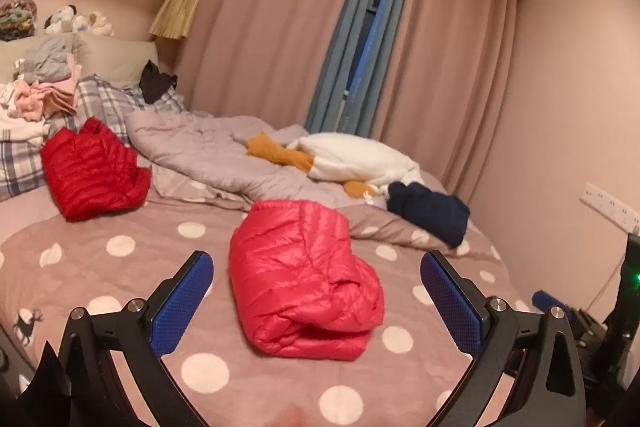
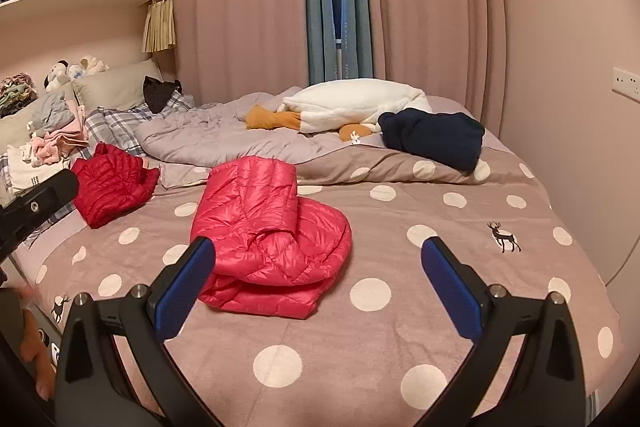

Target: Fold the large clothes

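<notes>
**Pink jacket lies dead ahead of the left fingers, left of centre for the right**

The pink puffer jacket [image 1: 304, 279] sits folded into a thick bundle on the polka-dot bedspread [image 1: 120, 267], in the near half of the bed. In the left wrist view it fills the gap ahead of the left gripper [image 1: 316, 301], whose blue-padded fingers [image 1: 182, 303] are spread wide with nothing between them. The bundle's long axis runs away from that camera, slanting slightly from far left to near right, with the rolled, bulky end nearest the fingers.

In the right wrist view the same jacket [image 2: 268, 235] lies ahead and left of centre of the right gripper [image 2: 318, 285]; its near edge shows just behind the left finger, and the right finger [image 2: 452, 291] has only bare bedspread ahead. These fingers too are spread and empty.

So the left gripper looks better lined up with the bundle, while the right would need to shift leftward to meet it. Neither touches the fabric.

A red puffer jacket [image 1: 94, 175] lies folded farther up the bed on the left, well apart from the pink one, and a navy garment [image 1: 430, 213] rests on the rumpled duvet [image 1: 208, 155] at far right. Whether the pink bundle counts as finished I can only guess; it looks loose at its near end.
</notes>
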